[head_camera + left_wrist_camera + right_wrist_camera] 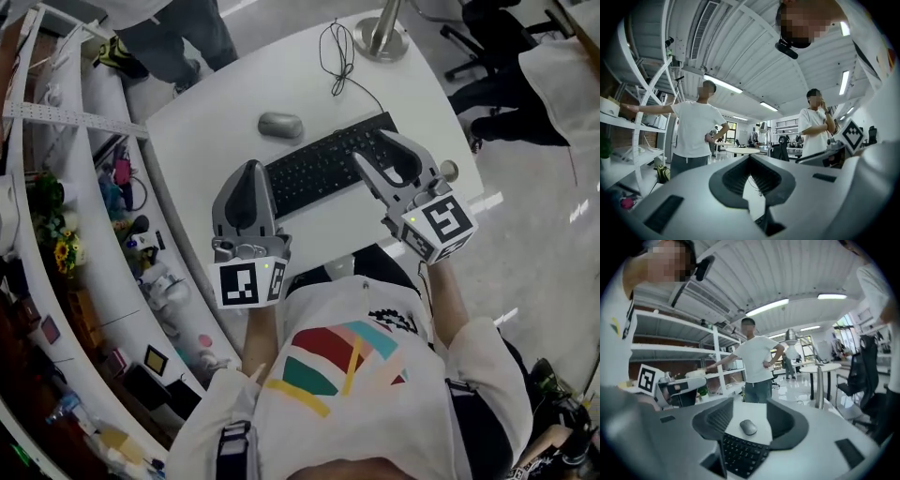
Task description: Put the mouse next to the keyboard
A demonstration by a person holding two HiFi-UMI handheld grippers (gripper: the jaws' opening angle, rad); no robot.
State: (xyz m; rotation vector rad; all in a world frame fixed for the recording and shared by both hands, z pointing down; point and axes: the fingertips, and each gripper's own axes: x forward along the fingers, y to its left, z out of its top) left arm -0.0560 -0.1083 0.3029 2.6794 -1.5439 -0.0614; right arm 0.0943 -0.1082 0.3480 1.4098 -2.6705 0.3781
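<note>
The grey mouse [280,125] [748,427] lies on the white table [206,131], just beyond the far left end of the black keyboard [314,171] [740,454]. My right gripper [375,150] [749,404] hovers over the keyboard's right half. It is open with nothing between its jaws, and in the right gripper view the mouse shows through the gap, well ahead. My left gripper [248,169] [750,157] is shut and empty, at the keyboard's near left corner, a good way short of the mouse.
A thin black cable [337,56] runs from the keyboard toward a metal stand base [382,39] at the table's far edge. Curved white shelves [56,187] with clutter border the left. A person [757,364] stands beyond the table. An office chair [487,42] is at the far right.
</note>
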